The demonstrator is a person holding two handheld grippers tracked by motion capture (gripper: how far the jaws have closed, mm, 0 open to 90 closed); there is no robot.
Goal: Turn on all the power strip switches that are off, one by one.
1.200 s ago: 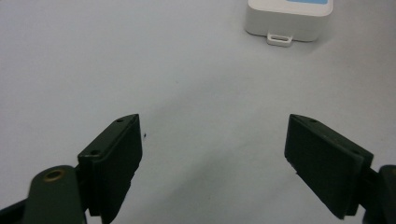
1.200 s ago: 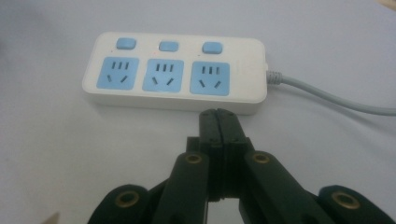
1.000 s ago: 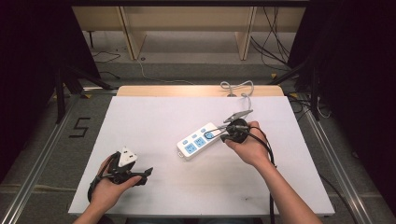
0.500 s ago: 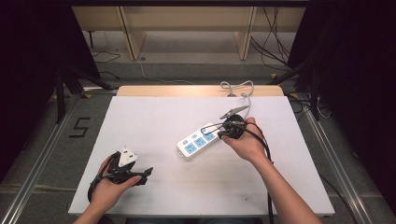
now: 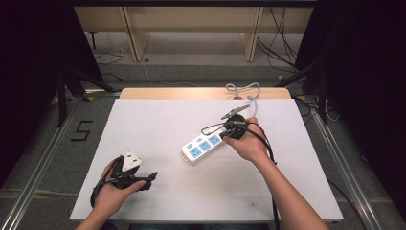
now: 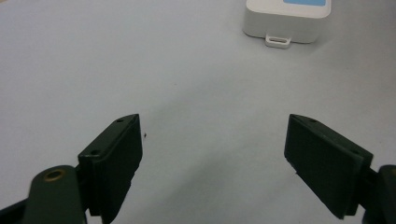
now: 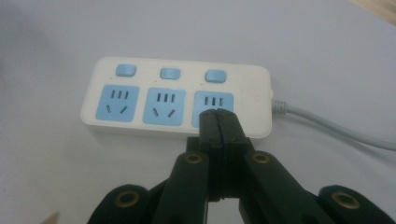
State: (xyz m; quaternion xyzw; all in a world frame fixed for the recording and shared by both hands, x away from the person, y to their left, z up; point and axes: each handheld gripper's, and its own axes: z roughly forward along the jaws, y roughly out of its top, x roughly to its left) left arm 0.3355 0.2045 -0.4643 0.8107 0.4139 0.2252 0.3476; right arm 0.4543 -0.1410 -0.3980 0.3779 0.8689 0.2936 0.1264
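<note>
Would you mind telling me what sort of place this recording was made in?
Most likely a lab recording station: a white-topped table set between dark curtains, loose cables on the floor, and a taped number 5 beside an aluminium rail.

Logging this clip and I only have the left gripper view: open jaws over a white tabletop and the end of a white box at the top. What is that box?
Observer: A white power strip with three blue sockets, lying at a slant mid-table.
Operator: Where is the other gripper?
Observer: The right gripper is shut with nothing between its jaws, tips over the socket nearest the grey cord.
Operator: Is it touching that socket?
Observer: Cannot tell; in the right gripper view the tips overlap its lower edge.
Operator: Do the sockets have switches?
Observer: Yes, a blue button sits by each socket.
</note>
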